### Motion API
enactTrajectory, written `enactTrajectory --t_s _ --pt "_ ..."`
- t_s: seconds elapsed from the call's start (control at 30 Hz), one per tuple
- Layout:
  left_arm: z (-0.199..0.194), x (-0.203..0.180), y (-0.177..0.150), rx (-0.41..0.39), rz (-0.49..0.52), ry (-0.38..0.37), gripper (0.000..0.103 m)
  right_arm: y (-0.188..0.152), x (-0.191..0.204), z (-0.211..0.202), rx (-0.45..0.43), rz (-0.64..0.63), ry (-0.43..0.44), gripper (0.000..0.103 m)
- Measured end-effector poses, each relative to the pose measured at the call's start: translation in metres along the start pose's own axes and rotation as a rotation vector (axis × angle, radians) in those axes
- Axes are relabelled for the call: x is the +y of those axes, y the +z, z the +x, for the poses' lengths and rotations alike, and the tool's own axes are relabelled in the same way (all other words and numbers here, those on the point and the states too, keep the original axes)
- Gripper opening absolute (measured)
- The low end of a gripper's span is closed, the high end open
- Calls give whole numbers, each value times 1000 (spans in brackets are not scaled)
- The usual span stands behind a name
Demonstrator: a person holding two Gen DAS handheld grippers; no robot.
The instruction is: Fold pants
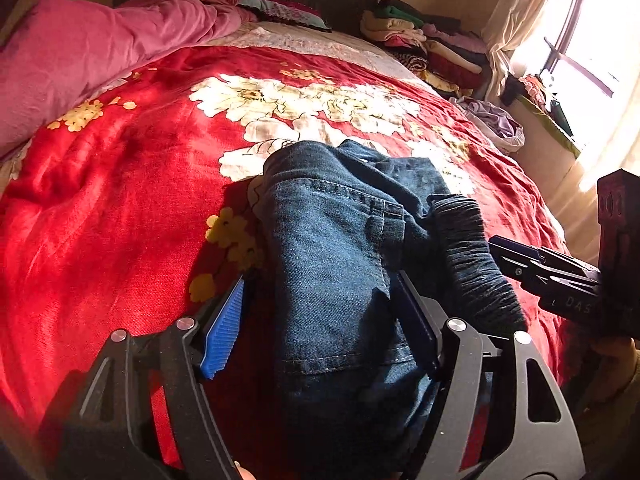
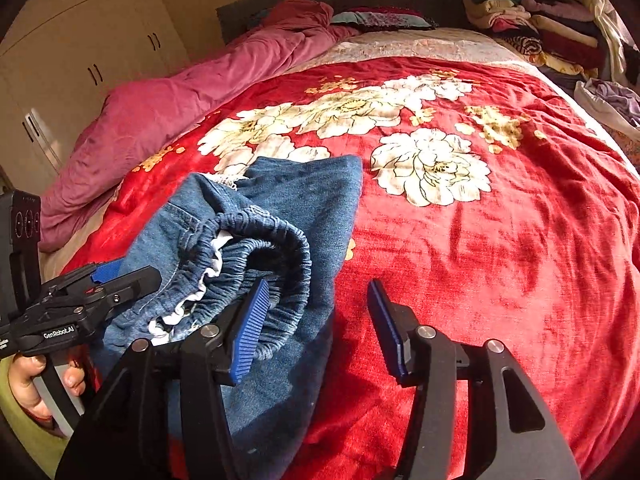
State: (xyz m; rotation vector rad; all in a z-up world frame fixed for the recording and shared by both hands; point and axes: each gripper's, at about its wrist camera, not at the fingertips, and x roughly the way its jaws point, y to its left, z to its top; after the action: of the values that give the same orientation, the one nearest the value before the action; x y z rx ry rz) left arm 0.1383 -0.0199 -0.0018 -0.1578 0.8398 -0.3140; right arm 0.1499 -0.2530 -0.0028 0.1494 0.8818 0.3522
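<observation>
A pair of blue denim pants lies bunched on the red flowered blanket, its gathered elastic waistband on the right. My left gripper is open and straddles the denim; the left blue pad stands clear of the cloth. In the right wrist view the pants show the waistband looped open with white lining. My right gripper is open, its left pad over the waistband and its right pad over the blanket. Each gripper appears in the other's view: the right gripper, the left gripper.
A pink duvet lies along the far left of the bed. Stacked folded clothes sit at the far right corner beside a curtain and bright window. Cream wardrobes stand at left. A person's hand holds the left gripper's handle.
</observation>
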Motion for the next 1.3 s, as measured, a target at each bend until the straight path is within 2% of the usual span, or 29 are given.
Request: enactTrajectory --t_s 0.2,0.3,0.37,0.5,0.63,0.87,1.3 --pt "-25 -5 4 -48 5 -3 69 3 8 -28 -55 -9 -8 67" --pt "-39 -8 7 -78 9 1 76 5 12 -43 -90 -16 -14 77" --pt "-48 -11 9 -100 20 9 88 7 16 -52 -115 -28 -23 84" --pt "-65 -16 10 -136 45 34 93 8 26 -69 -161 -69 -56 93" --pt "-76 -16 10 -151 45 42 93 8 32 -83 -195 -76 -62 98" --pt "-90 -19 6 -166 58 59 93 5 43 -104 -255 -99 -60 98" --pt "-124 -17 -23 -183 52 95 93 -17 65 -136 -274 -158 -90 98"
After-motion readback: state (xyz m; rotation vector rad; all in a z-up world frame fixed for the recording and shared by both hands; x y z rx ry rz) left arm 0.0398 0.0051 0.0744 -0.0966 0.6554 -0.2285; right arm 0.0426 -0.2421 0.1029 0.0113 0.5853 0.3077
